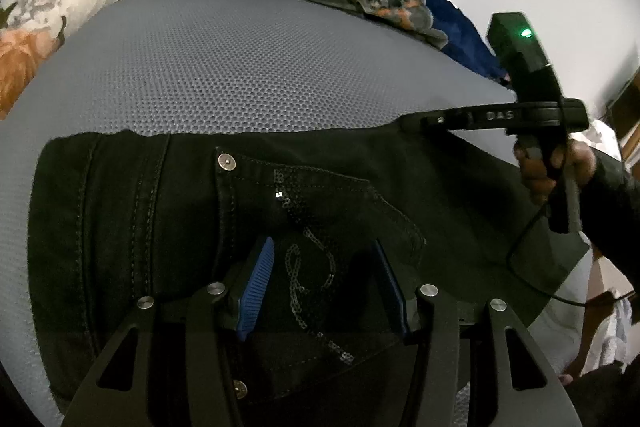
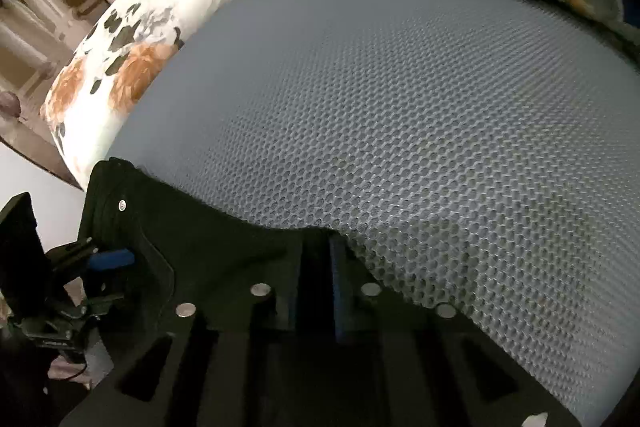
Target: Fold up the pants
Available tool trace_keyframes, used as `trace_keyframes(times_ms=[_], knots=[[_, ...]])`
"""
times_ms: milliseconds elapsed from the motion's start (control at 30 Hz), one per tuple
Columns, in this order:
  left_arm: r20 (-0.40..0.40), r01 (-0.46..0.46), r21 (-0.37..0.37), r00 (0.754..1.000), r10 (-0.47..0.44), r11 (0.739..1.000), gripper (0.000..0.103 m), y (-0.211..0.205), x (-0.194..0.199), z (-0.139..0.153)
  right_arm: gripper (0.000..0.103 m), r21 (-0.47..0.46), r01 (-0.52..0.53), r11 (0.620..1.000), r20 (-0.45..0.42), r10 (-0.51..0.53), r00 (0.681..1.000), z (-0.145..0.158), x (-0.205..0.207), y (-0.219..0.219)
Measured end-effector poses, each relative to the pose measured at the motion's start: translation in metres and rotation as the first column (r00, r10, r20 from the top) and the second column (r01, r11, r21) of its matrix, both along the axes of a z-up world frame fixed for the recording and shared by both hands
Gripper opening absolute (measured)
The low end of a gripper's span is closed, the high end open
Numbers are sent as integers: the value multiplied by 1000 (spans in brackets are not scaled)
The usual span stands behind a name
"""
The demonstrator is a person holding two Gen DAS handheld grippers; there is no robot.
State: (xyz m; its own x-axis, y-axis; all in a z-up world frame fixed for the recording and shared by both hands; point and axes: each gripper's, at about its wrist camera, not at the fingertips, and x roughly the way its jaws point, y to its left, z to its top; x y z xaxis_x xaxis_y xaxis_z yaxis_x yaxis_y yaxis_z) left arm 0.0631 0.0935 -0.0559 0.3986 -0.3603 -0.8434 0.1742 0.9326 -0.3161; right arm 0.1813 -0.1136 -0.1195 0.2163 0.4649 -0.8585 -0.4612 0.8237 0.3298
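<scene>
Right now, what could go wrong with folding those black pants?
The left gripper is open over the sequinned back pocket; closing there might snag sequins or grab only the pocket layer.

The right gripper appears shut on the edge of the black jeans. That thin bite could slip out when lifted.

The grey mesh mattress cover looks bunched beside that grip, so it may be pinched too.

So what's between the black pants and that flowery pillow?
Only bare gray mesh mattress lies between the pants and pillow, shown in the right wrist view.
</scene>
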Motion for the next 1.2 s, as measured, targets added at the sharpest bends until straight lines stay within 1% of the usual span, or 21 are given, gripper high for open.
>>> trace_keyframes(times_ms=[33, 100, 133, 200, 267, 400, 533, 633, 700, 800, 900, 933, 967, 1067, 1200], knots=[[1, -2, 16, 1000, 2, 1000, 52, -2, 1, 2, 34, -8, 36, 999, 32, -36, 999, 9, -5, -5], [33, -2, 73, 999, -1, 997, 52, -10, 2, 12, 35, 20, 81, 997, 76, -82, 994, 25, -15, -17], [69, 6, 90, 998, -12, 996, 52, -16, 3, 20, 34, 24, 111, 994, 102, -113, 988, 32, -22, -26], [112, 26, 85, 993, -35, 996, 52, -23, 5, 31, 35, 6, 176, 984, 151, -174, 973, 45, -35, -46], [143, 56, 73, 987, -66, 996, 52, -35, 10, 39, 36, -25, 252, 967, 187, -243, 952, 51, -50, -69], [155, 104, 73, 981, -114, 992, 52, -60, 26, 38, 36, -98, 386, 917, 236, -355, 904, 54, -82, -113], [128, 110, 82, 984, -120, 991, 52, -87, 45, 26, 37, -115, 487, 866, 259, -447, 856, 47, -116, -144], [126, 137, 85, 981, -147, 987, 52, -109, 53, 18, 37, -118, 550, 826, 236, -515, 824, 35, -131, -168], [110, 164, 103, 978, -175, 981, 52, -121, 59, 12, 37, -125, 583, 803, 233, -548, 804, 29, -132, -175], [94, 182, 112, 977, -193, 977, 52, -133, 68, 3, 37, -136, 608, 782, 254, -566, 785, 24, -131, -180], [87, 185, 131, 977, -197, 974, 52, -141, 79, -7, 37, -154, 619, 770, 248, -576, 778, 13, -129, -182], [82, 182, 142, 977, -195, 973, 52, -143, 83, -11, 37, -169, 628, 759, 244, -586, 773, 7, -126, -183], [75, 174, 157, 979, -187, 972, 52, -143, 85, -15, 37, -173, 630, 757, 244, -587, 772, 4, -124, -184], [58, 163, 183, 983, -176, 969, 52, -143, 94, -24, 37, -191, 633, 750, 281, -576, 767, 1, -118, -184], [41, 133, 209, 989, -145, 969, 54, -146, 104, -27, 39, -177, 647, 742, 282, -592, 755, -1, -109, -189]])
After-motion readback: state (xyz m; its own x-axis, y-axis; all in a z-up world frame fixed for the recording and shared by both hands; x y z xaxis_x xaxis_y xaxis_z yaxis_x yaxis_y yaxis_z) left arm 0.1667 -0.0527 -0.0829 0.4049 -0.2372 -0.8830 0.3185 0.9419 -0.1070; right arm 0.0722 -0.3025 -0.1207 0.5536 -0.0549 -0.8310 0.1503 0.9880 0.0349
